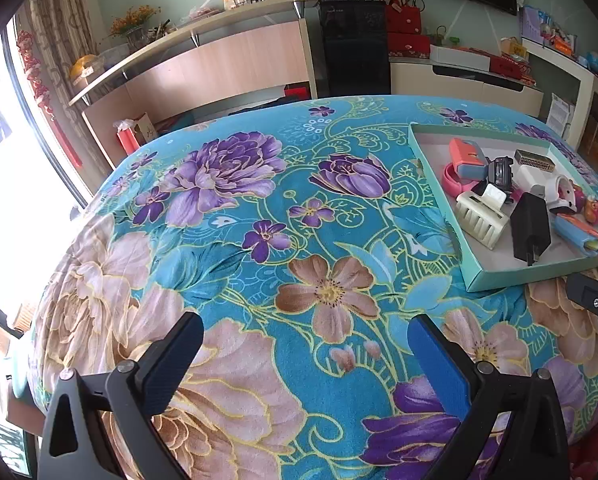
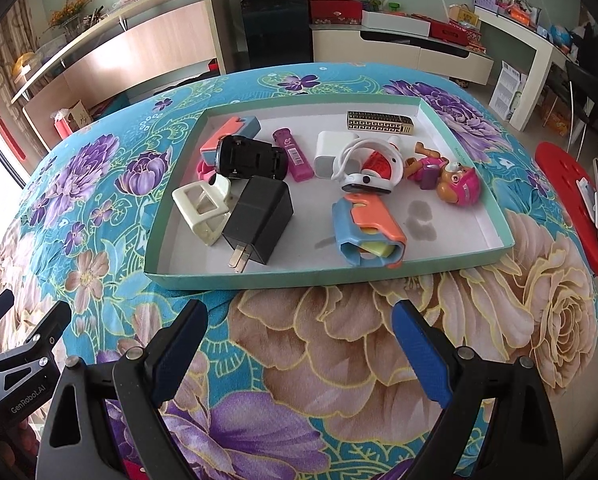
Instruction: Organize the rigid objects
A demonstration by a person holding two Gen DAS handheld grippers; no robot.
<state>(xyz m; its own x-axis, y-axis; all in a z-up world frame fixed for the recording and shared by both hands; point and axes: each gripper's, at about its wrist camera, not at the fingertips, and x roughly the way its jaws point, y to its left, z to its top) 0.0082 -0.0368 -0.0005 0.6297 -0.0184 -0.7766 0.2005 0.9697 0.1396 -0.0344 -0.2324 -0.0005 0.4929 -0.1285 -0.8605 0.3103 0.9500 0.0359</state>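
A shallow teal tray (image 2: 259,280) (image 1: 475,280) on the flowered cloth holds several small objects. Among them are a black charger (image 2: 259,216) (image 1: 529,228), a cream hair claw (image 2: 201,210) (image 1: 479,216), a blue and orange toy (image 2: 369,232), a black toy car (image 2: 249,158), a pink lighter (image 2: 293,154), a white adapter (image 2: 331,152), a gold lighter (image 2: 379,123) and a pup figure (image 2: 447,178). My right gripper (image 2: 299,320) hangs open just in front of the tray, holding nothing. My left gripper (image 1: 305,334) is open over bare cloth, left of the tray.
The table (image 1: 259,208) is covered by a blue floral cloth. A red stool (image 2: 567,200) with a phone stands at the right. Shelves and cabinets (image 1: 219,52) line the far wall. The left gripper shows at the lower left of the right wrist view.
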